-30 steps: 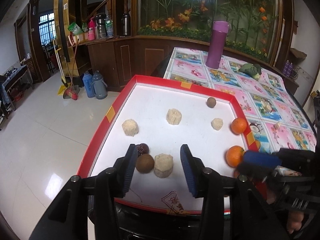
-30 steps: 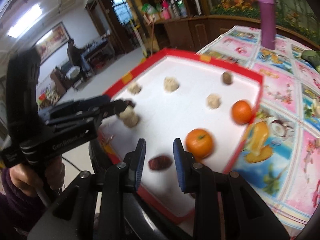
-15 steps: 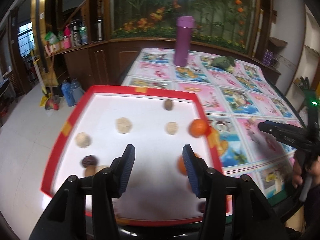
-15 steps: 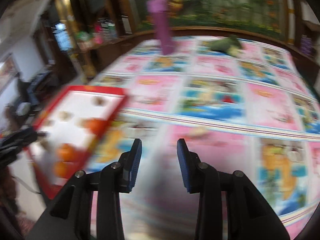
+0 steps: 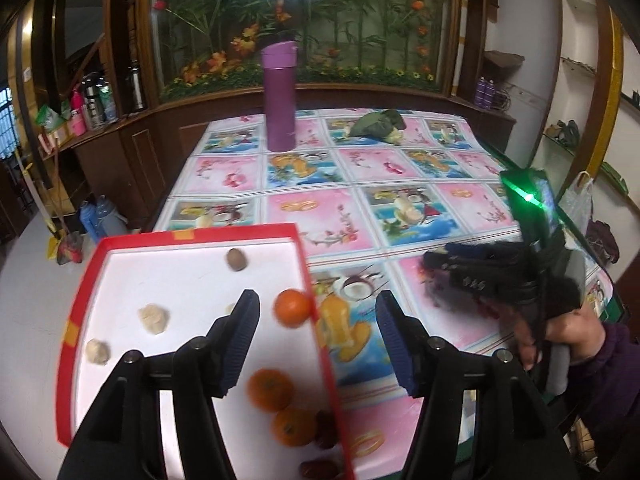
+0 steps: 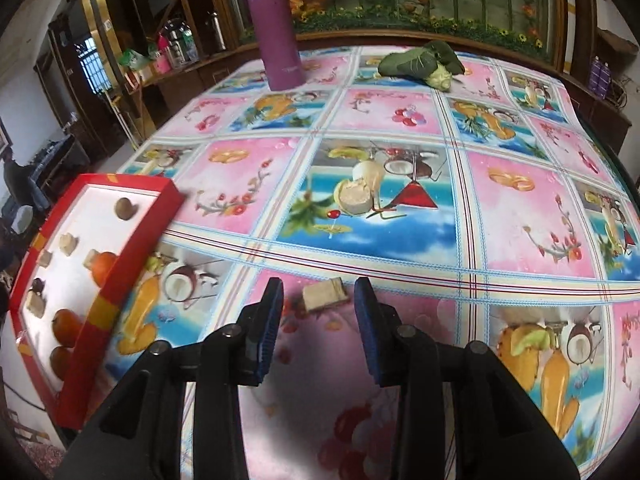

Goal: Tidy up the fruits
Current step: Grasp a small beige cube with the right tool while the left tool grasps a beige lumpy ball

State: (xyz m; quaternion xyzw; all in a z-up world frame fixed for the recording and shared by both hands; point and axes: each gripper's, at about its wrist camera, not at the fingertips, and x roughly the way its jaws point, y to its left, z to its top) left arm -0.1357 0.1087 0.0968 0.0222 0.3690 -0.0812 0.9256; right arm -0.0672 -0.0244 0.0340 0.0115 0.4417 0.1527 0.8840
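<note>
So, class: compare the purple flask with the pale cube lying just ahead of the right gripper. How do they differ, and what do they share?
The purple flask stands tall and upright; the pale cube lies low and blocky.
The flask sits at the table's far side; the cube sits near, just ahead of the right gripper, whose jaws are open.
The flask is vivid purple; the cube is pale beige.
Both rest on the patterned tablecloth, outside the red tray.

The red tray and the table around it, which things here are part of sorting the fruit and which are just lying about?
Part of the job:
red tray
oranges in the tray
pale chunks in the tray
brown round fruit
pale chunk on the tablecloth, ahead of the open right gripper

Just lying about:
purple flask
leafy green vegetable
</note>
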